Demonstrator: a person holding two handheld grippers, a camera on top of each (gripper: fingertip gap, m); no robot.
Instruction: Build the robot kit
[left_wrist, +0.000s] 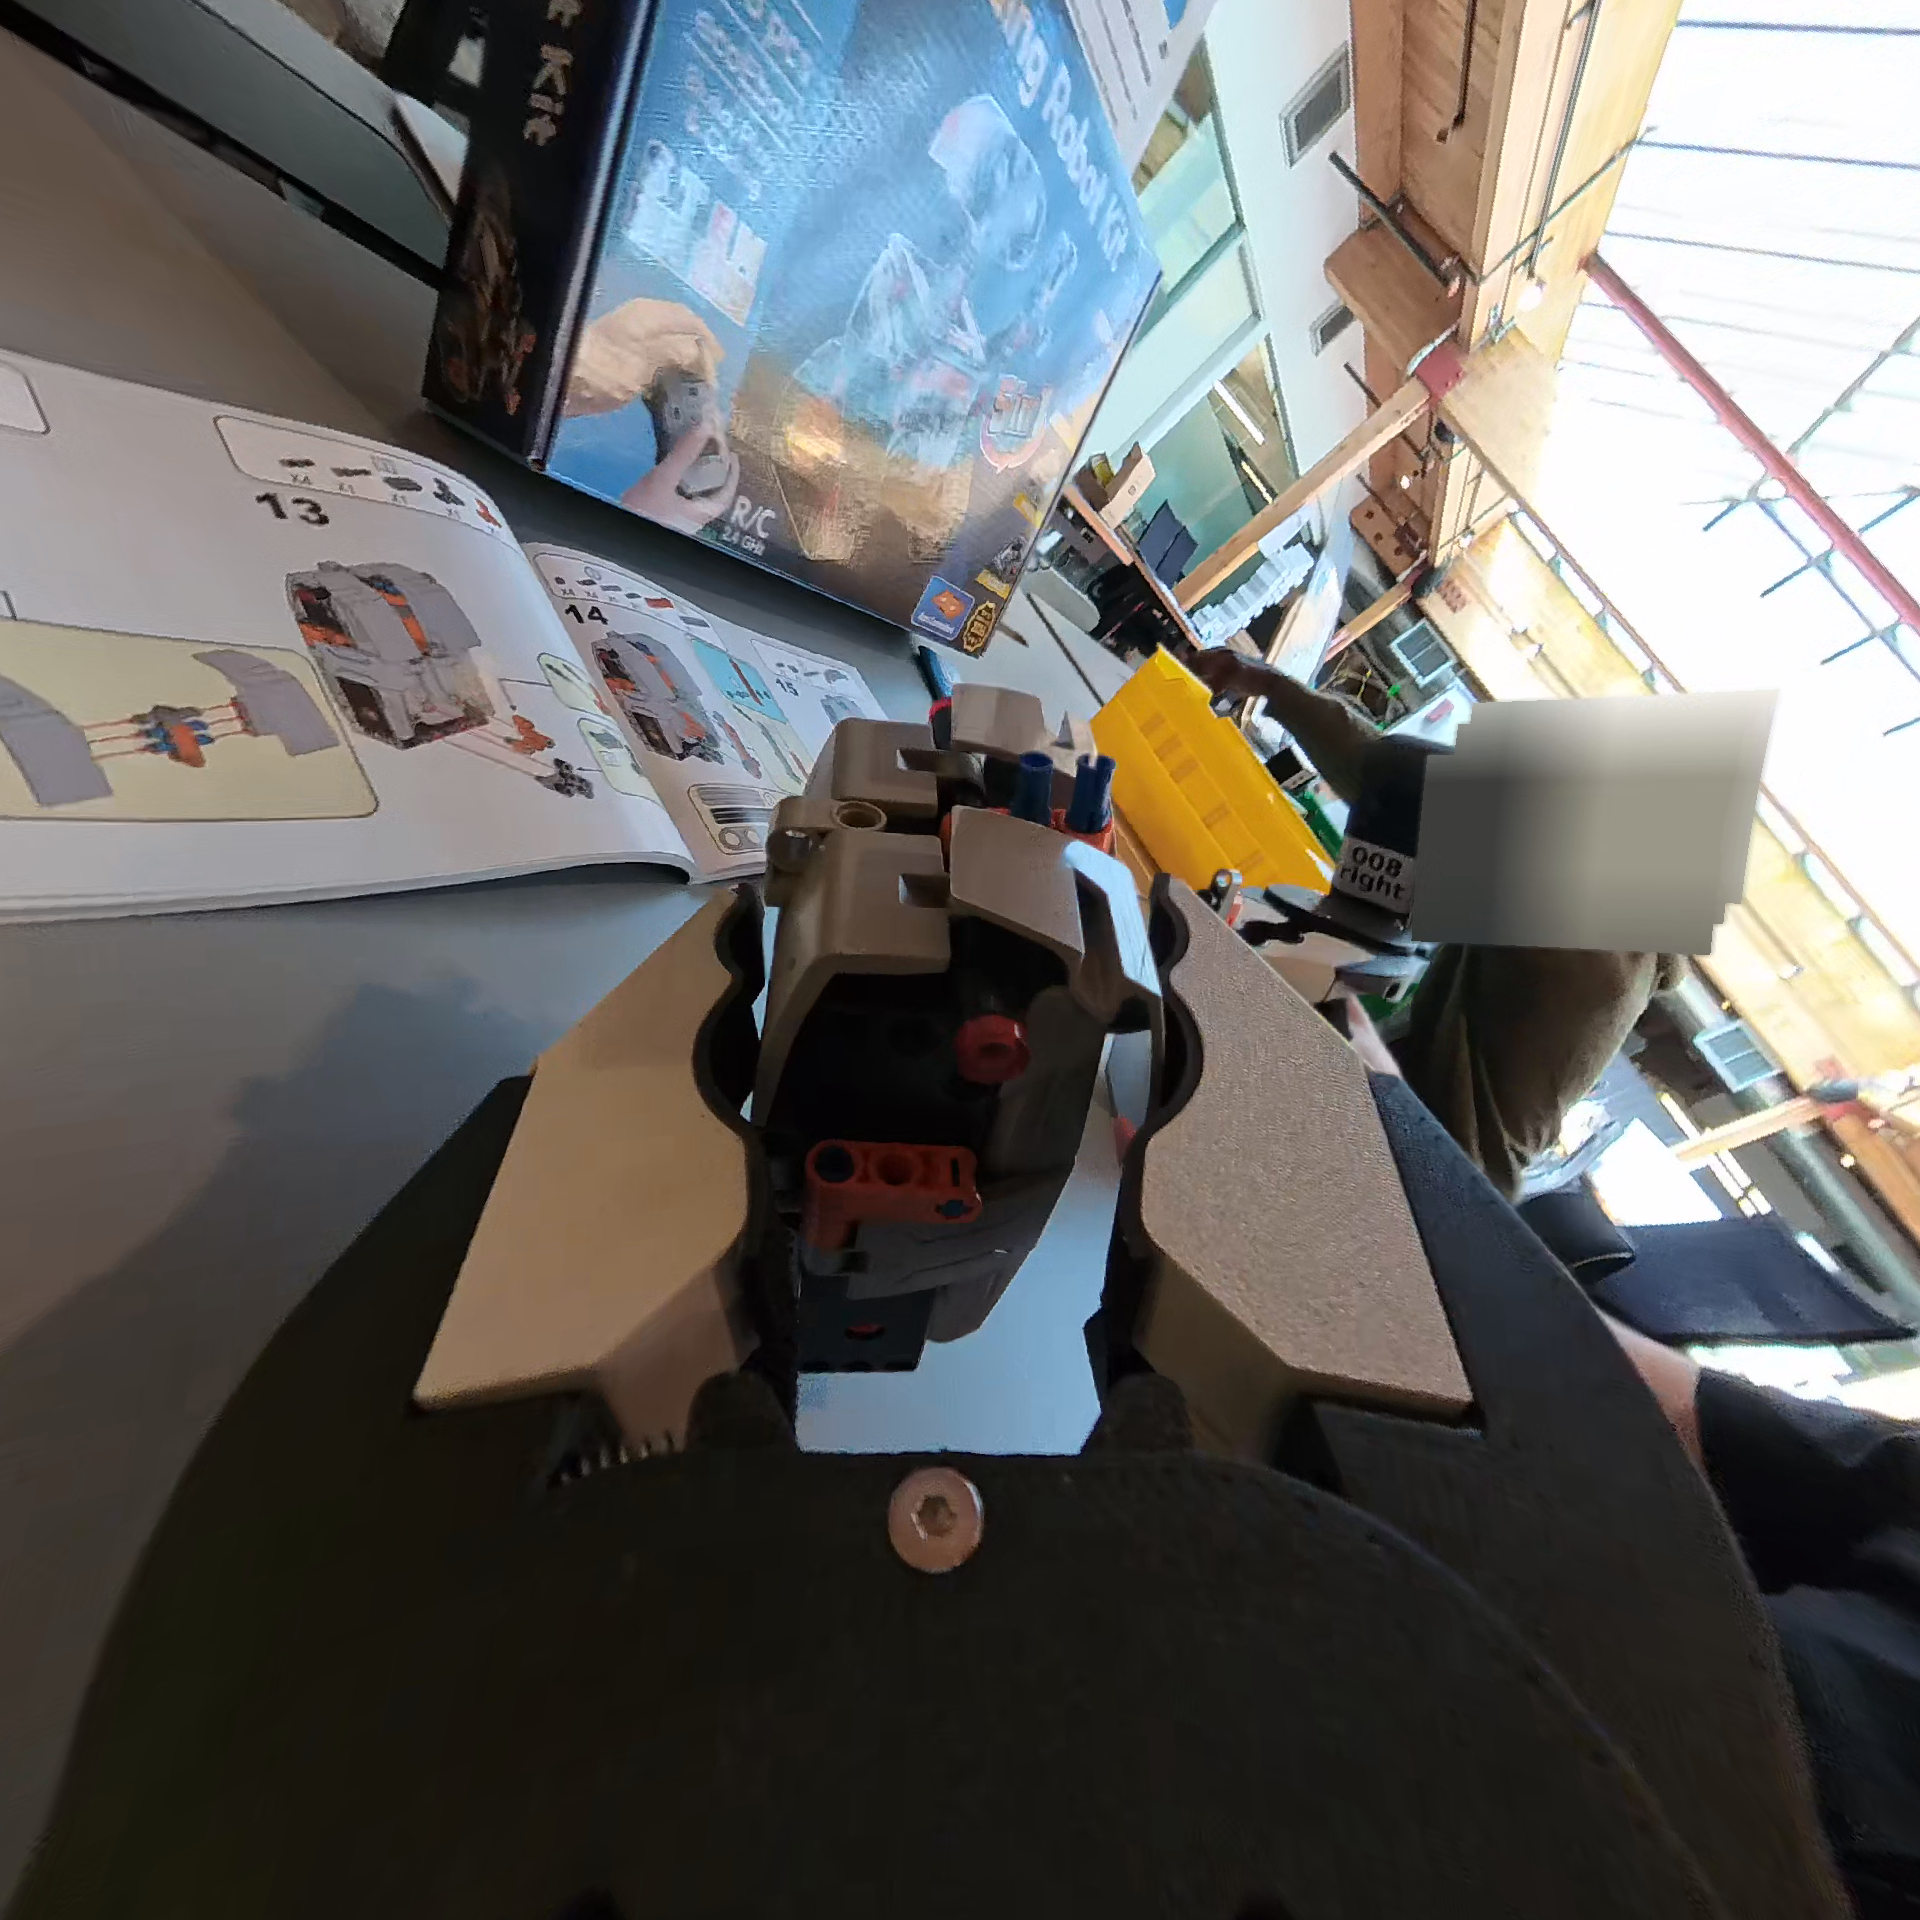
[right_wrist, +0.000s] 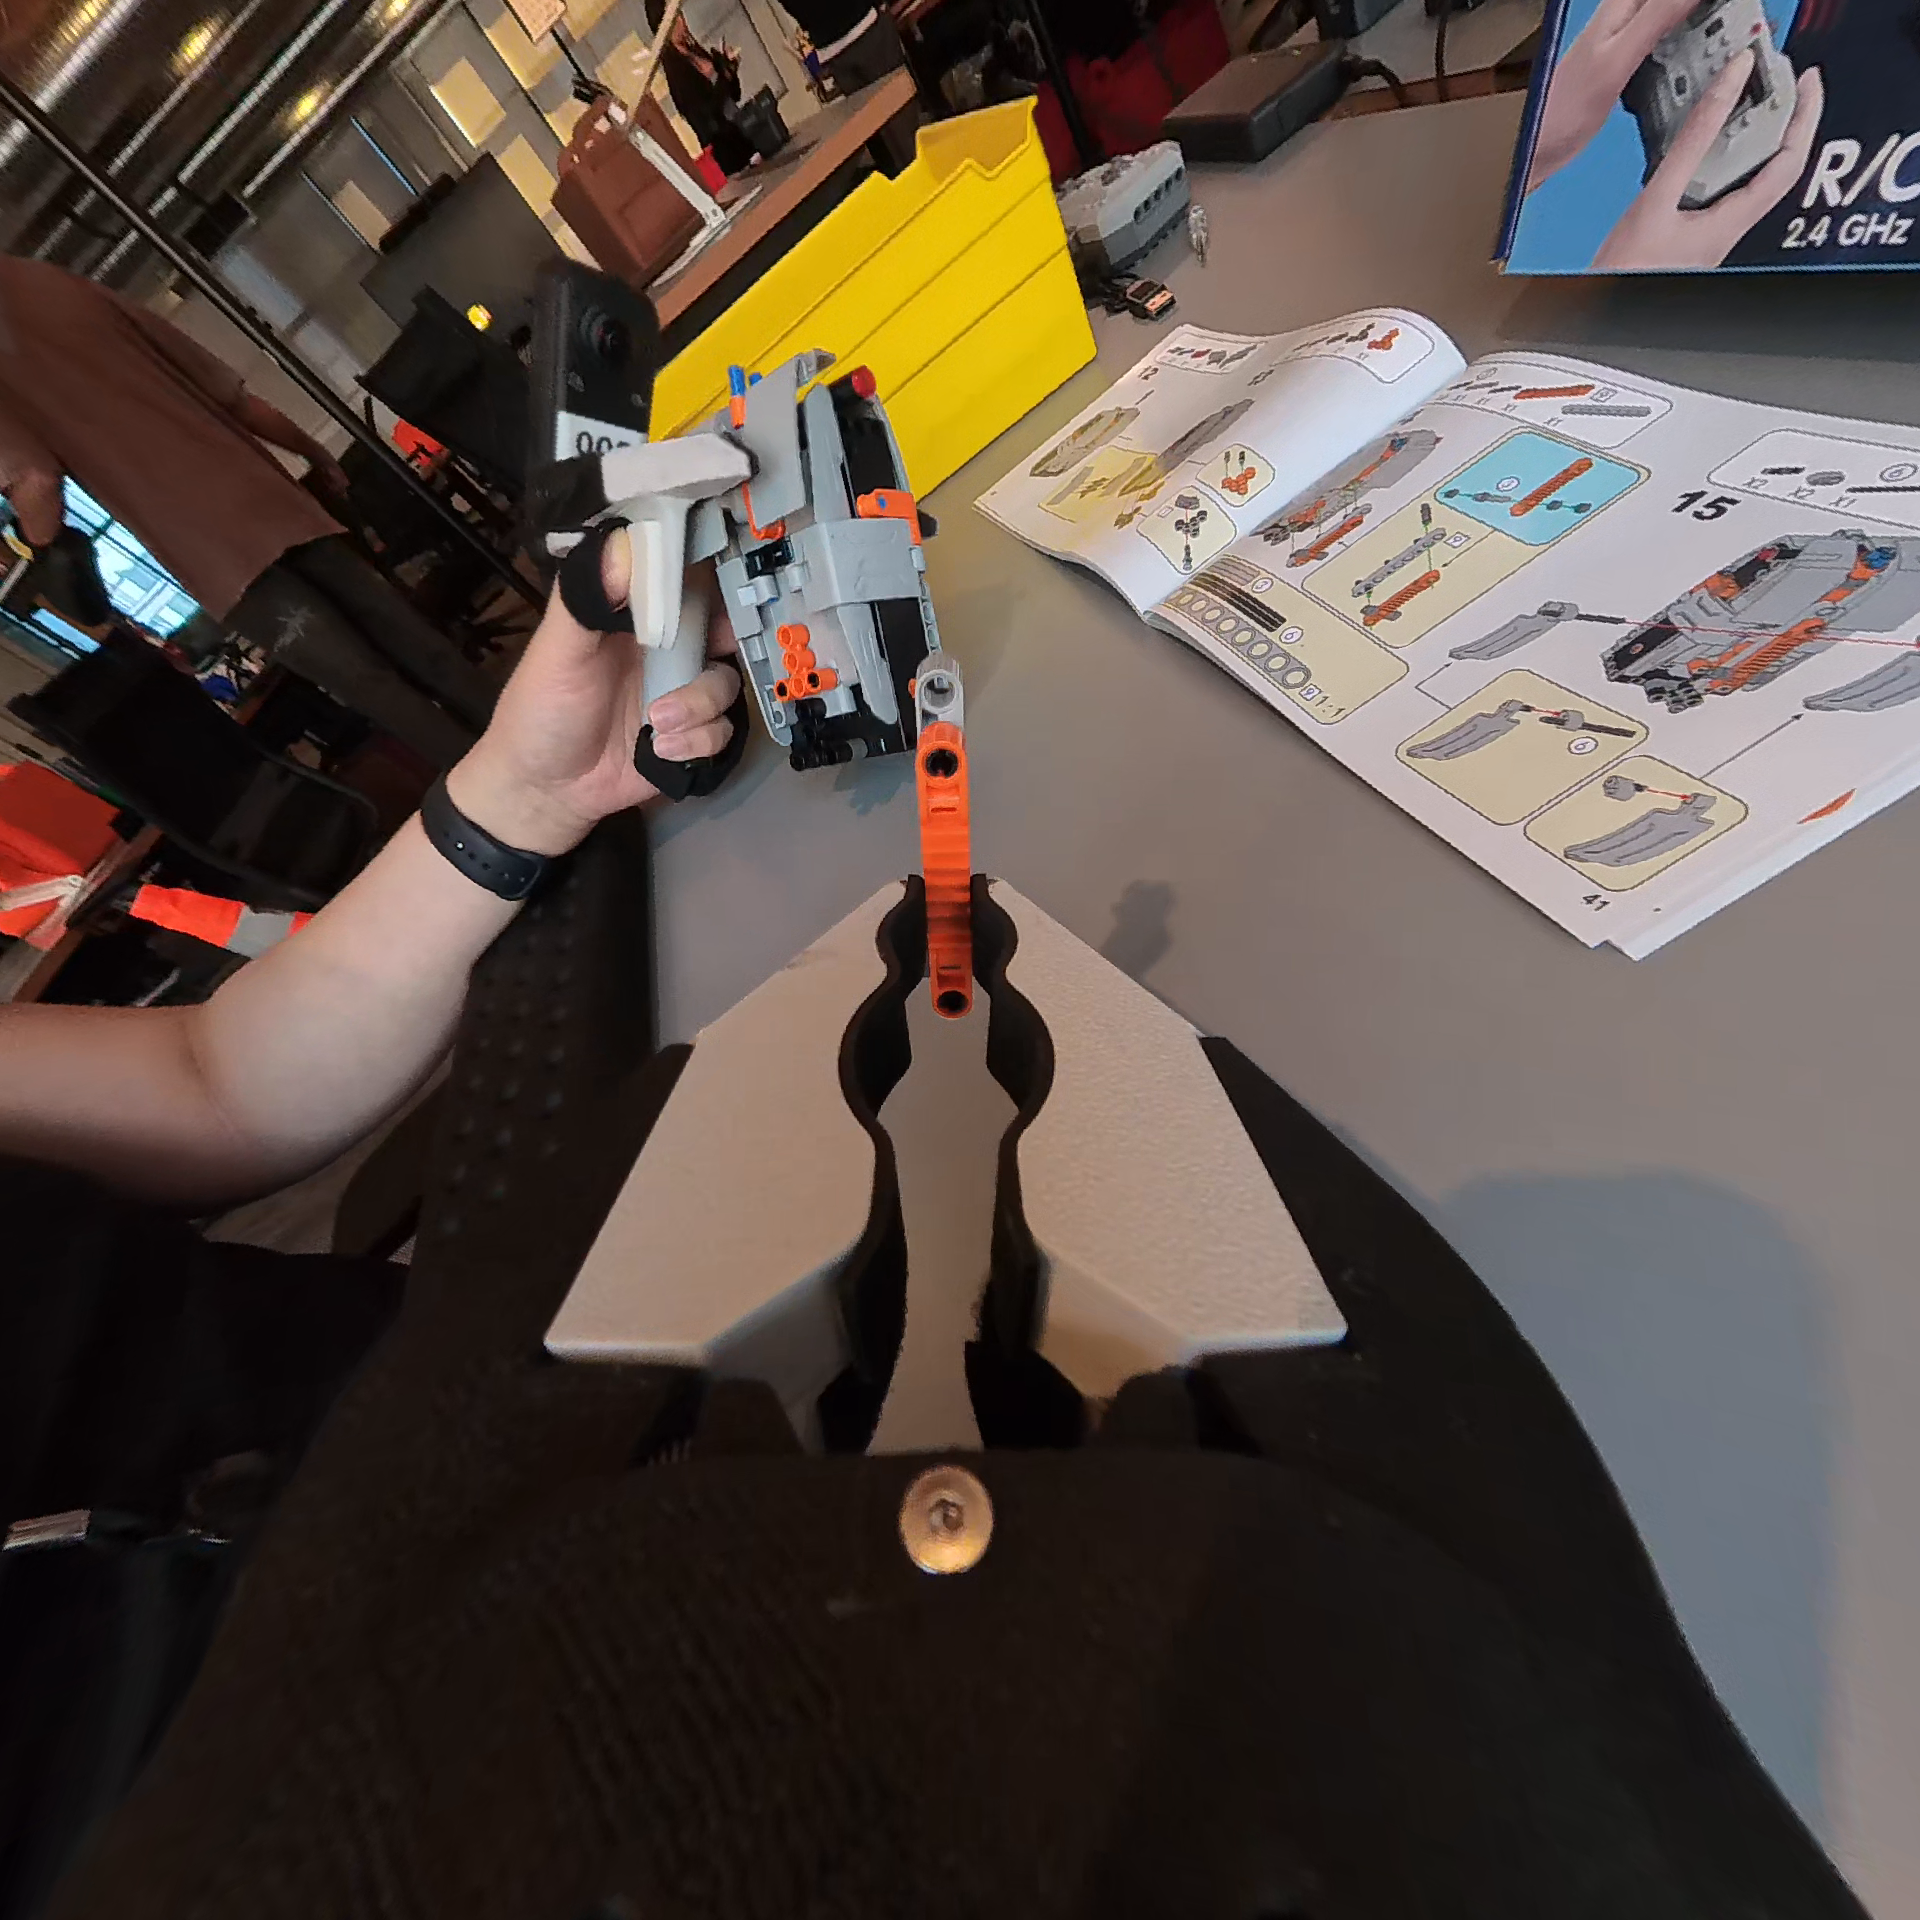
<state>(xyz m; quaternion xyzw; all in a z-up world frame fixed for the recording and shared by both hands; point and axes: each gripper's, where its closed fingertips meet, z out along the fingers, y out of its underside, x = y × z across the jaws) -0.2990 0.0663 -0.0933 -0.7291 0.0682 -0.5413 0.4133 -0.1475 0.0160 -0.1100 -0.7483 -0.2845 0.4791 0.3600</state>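
One grey table (right_wrist: 1351, 1143) bears a booklet (right_wrist: 1455, 582), indoors.

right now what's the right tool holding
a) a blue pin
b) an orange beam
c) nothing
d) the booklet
b: the right tool is shut on an orange beam with a grey piece at its far end, held above the table; the booklet lies apart on the table.
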